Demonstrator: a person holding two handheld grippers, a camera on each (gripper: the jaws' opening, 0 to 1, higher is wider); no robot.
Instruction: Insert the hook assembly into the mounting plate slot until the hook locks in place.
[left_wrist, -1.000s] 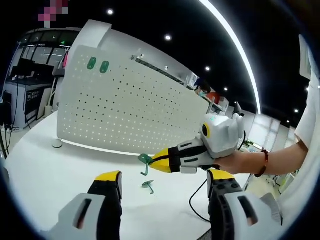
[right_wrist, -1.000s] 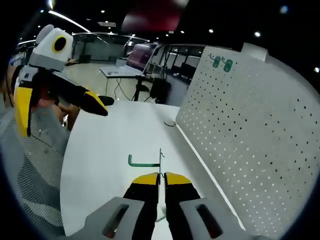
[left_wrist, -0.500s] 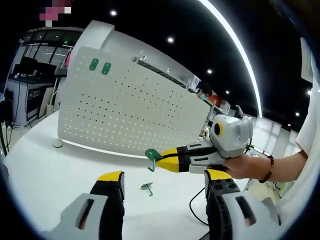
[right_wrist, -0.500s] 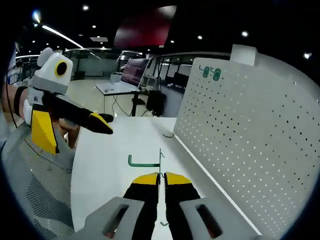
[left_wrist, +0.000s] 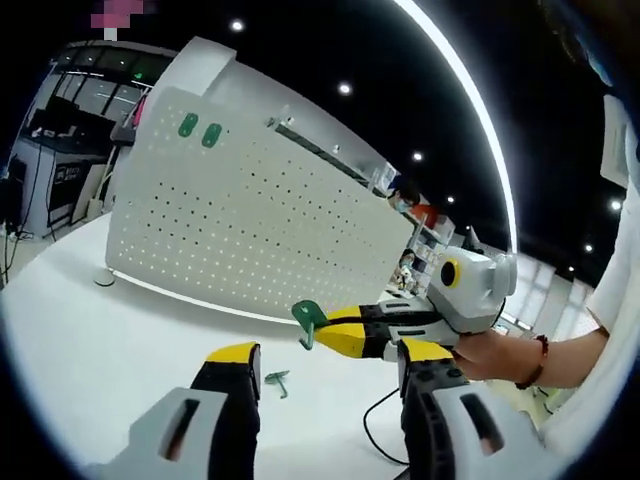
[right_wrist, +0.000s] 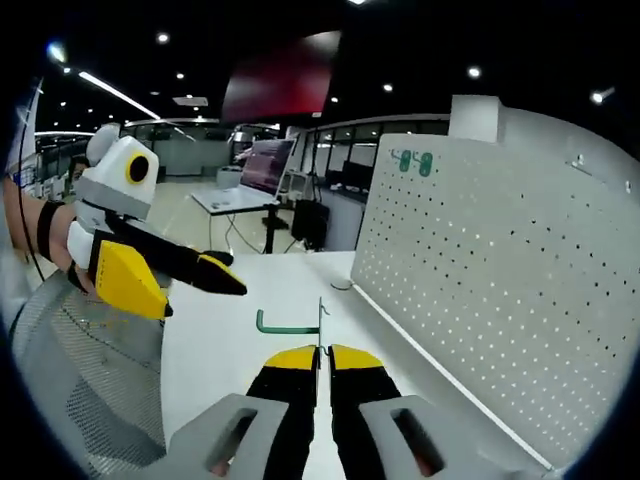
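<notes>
Green hook (right_wrist: 290, 324) held in right gripper (right_wrist: 320, 356), jaws closed on its plate, long arm lying crosswise; pegboard (right_wrist: 500, 270) well apart on its right. Left gripper (left_wrist: 325, 365) jaws wide open, nothing held. Second hook (left_wrist: 275, 381) seen on counter (left_wrist: 100, 340)

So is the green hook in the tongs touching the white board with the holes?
Apart. In the left gripper view, the green hook hangs in the right tongs, away from the board.

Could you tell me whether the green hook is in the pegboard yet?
Out: the right claw holds the green hook clear of the pegboard.
</notes>
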